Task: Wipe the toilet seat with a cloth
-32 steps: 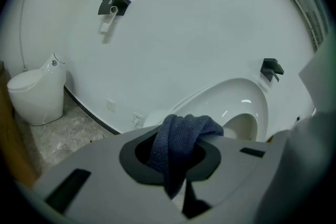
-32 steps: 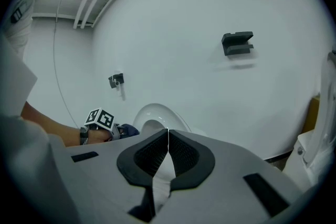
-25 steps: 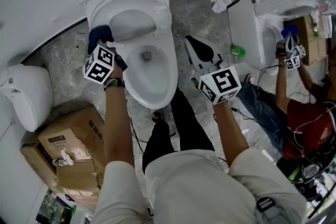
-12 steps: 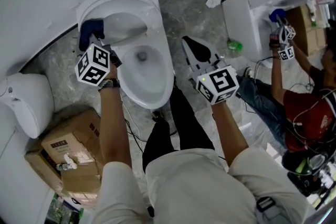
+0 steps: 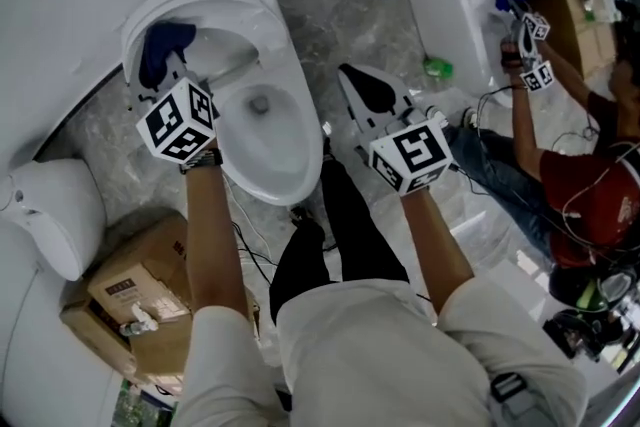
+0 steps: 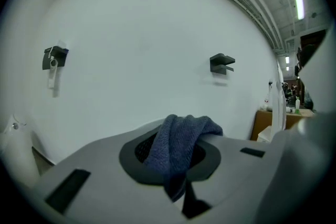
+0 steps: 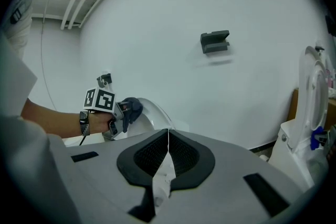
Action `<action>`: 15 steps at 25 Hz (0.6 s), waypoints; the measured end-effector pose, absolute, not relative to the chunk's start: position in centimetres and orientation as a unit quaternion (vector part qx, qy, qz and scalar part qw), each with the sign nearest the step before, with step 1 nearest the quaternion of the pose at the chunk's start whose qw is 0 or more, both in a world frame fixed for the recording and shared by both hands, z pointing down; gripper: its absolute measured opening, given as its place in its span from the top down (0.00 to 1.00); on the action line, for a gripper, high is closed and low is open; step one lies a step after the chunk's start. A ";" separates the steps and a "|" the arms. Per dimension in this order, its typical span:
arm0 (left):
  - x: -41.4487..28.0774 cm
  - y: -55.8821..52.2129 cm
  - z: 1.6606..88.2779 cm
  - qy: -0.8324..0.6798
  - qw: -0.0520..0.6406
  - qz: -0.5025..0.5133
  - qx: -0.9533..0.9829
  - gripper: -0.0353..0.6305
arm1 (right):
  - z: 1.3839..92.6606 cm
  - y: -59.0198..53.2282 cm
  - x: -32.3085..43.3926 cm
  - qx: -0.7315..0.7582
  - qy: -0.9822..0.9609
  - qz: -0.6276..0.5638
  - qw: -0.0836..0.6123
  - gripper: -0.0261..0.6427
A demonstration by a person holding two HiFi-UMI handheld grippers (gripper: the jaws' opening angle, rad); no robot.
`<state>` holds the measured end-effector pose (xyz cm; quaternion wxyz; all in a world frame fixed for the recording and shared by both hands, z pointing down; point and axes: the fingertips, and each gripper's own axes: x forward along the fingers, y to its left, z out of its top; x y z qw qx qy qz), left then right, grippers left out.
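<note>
**Cloth at the back of the toilet, wipe partly done**
Head view: the left gripper [image 5: 160, 73] held the blue cloth [image 5: 166, 43] at upper left, behind the toilet seat [image 5: 305, 150], whose front likely remained to be wiped. Left gripper view: jaws pinched the cloth. Right gripper view: the right gripper's [image 7: 168, 136] jaws were pressed together, empty.

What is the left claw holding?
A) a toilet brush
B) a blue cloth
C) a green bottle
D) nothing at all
B: the left gripper view shows a blue cloth pinched in the left claw, with folds hanging out over its pads.
</note>
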<state>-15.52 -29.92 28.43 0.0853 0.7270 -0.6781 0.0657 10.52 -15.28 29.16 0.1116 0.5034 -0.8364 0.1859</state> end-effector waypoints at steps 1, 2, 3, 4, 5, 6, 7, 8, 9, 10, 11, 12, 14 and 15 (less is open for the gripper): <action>-14.9 -30.1 28.3 -0.674 0.083 0.068 0.731 0.90 | 29.3 -15.2 10.7 0.505 -0.835 0.187 0.112 0.92; -14.3 -30.3 28.3 -0.669 0.081 0.070 0.736 0.90 | 29.5 -15.2 10.8 0.507 -0.834 0.189 0.112 0.92; -13.7 -30.5 28.3 -0.664 0.078 0.074 0.740 0.90 | 29.7 -15.1 11.0 0.509 -0.832 0.191 0.112 0.92; -13.1 -30.6 28.4 -0.659 0.074 0.078 0.744 0.90 | 29.9 -15.1 11.0 0.512 -0.830 0.193 0.112 0.92; -12.6 -30.6 28.6 -0.653 0.070 0.083 0.749 0.90 | 30.2 -15.0 11.0 0.514 -0.828 0.195 0.112 0.92; -12.1 -30.6 28.7 -0.647 0.067 0.088 0.755 0.90 | 30.4 -14.9 10.9 0.515 -0.827 0.197 0.112 0.92; -11.7 -30.6 28.9 -0.640 0.065 0.094 0.760 0.90 | 30.5 -14.8 10.8 0.517 -0.826 0.198 0.110 0.92; -11.2 -30.7 29.0 -0.633 0.063 0.100 0.765 0.90 | 30.6 -14.9 10.8 0.517 -0.826 0.199 0.109 0.92; -10.7 -30.8 29.0 -0.626 0.061 0.106 0.770 0.90 | 30.5 -15.0 10.7 0.516 -0.826 0.199 0.109 0.92; -10.1 -30.8 29.1 -0.620 0.060 0.111 0.774 0.90 | 30.4 -15.1 10.7 0.514 -0.827 0.199 0.109 0.92; -9.5 -30.8 29.2 -0.616 0.061 0.115 0.777 0.90 | 30.3 -15.1 10.7 0.514 -0.827 0.199 0.108 0.92; -9.0 -30.9 29.2 -0.614 0.062 0.116 0.778 0.90 | 30.2 -15.1 10.8 0.514 -0.827 0.199 0.108 0.92; -8.5 -30.9 29.4 -0.616 0.062 0.115 0.777 0.90 | 30.1 -15.1 10.8 0.514 -0.827 0.201 0.107 0.92; -8.3 -30.8 29.6 -0.616 0.060 0.117 0.777 0.90 | 30.2 -15.2 10.8 0.514 -0.827 0.203 0.107 0.92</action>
